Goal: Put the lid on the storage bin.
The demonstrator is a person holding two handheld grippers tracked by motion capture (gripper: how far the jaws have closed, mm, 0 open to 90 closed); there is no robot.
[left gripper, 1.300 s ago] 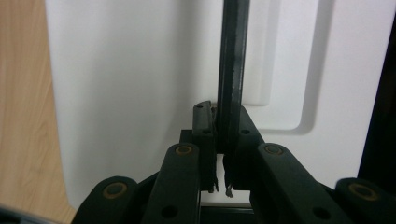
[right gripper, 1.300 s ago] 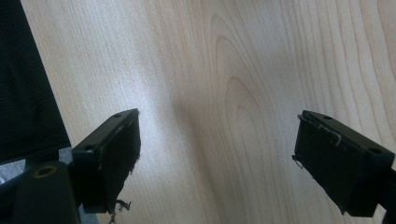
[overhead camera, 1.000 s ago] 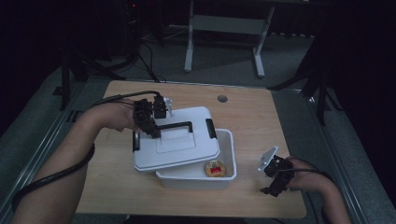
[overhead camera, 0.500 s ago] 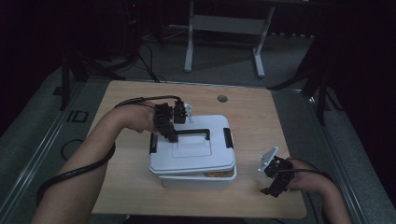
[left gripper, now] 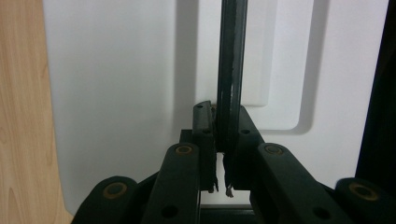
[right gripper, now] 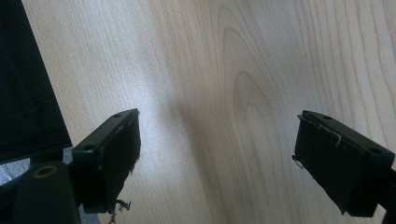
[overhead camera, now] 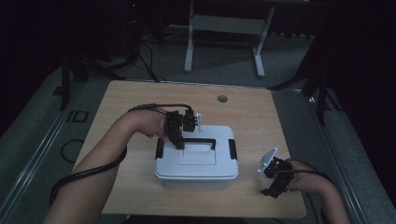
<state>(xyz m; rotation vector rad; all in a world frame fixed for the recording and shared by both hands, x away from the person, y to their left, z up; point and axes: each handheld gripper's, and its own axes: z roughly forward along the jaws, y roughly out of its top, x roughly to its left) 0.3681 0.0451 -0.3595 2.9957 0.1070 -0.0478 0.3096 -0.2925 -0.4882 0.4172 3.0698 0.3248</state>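
Note:
A white plastic box [overhead camera: 196,175] stands in the middle of the table, its white lid [overhead camera: 196,156] lying flat on top with a black clip [overhead camera: 160,148] at each end. My left gripper [overhead camera: 180,142] is shut on the lid's black handle [overhead camera: 200,141] near its left end. In the left gripper view the thin black handle [left gripper: 231,60] runs up from between the closed jaws [left gripper: 222,154] over the white lid [left gripper: 116,93]. My right gripper [overhead camera: 272,186] rests low near the table's front right, jaws open over bare wood [right gripper: 219,107], holding nothing.
The wooden table [overhead camera: 130,102] has a round grommet hole [overhead camera: 222,99] near its far edge. Dark floor, cables and a white desk frame [overhead camera: 224,28] lie beyond. The right table edge [right gripper: 42,93] runs beside my right gripper.
The lid, held by my left gripper, has swung right and come down to sit squarely on the box, covering what was inside. My right gripper has stayed put.

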